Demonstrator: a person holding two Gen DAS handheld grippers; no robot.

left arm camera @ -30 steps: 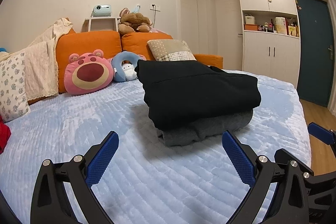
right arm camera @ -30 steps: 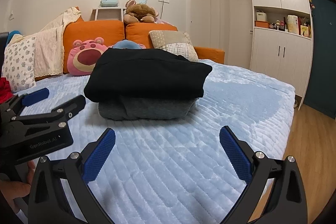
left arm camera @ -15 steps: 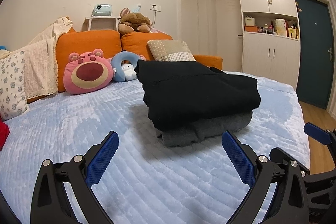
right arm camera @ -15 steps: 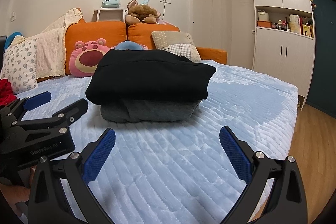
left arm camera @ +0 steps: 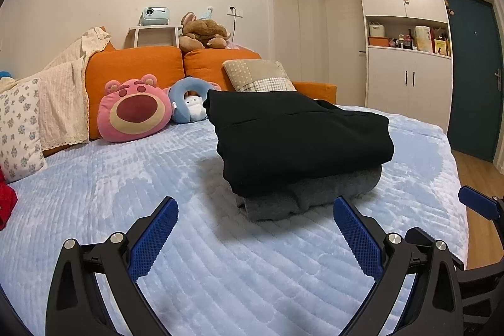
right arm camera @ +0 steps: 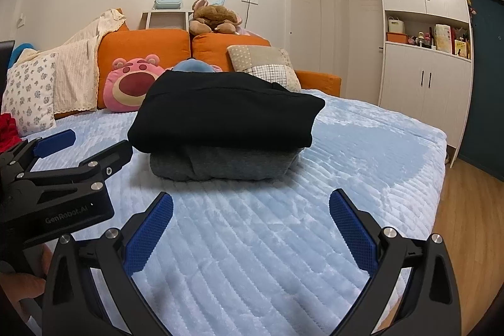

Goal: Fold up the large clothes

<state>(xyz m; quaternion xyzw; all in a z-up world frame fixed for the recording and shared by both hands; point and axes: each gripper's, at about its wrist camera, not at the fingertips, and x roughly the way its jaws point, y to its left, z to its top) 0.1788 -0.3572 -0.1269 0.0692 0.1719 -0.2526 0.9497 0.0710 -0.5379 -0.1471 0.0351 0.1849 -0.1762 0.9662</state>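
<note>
A folded black garment (left arm camera: 299, 137) lies on top of a folded grey garment (left arm camera: 302, 199) in the middle of the light blue bed cover (left arm camera: 126, 188). The stack also shows in the right wrist view, black (right arm camera: 226, 115) over grey (right arm camera: 223, 164). My left gripper (left arm camera: 255, 229) is open and empty, just short of the stack's near corner. My right gripper (right arm camera: 251, 224) is open and empty, in front of the stack. The left gripper's body (right arm camera: 60, 181) shows at the left of the right wrist view.
Orange cushions (left arm camera: 135, 68), a pink bear plush (left arm camera: 134, 111), a blue neck pillow (left arm camera: 189, 99) and patterned pillows (left arm camera: 19, 128) line the bed's far side. A red cloth (left arm camera: 6, 203) lies at the left edge. White cabinets (left arm camera: 406, 52) and wood floor (right arm camera: 466, 210) are to the right.
Both grippers have drifted slightly back and up from the stack; the view shifts a little. Both stay open and the clothes have not moved.
</note>
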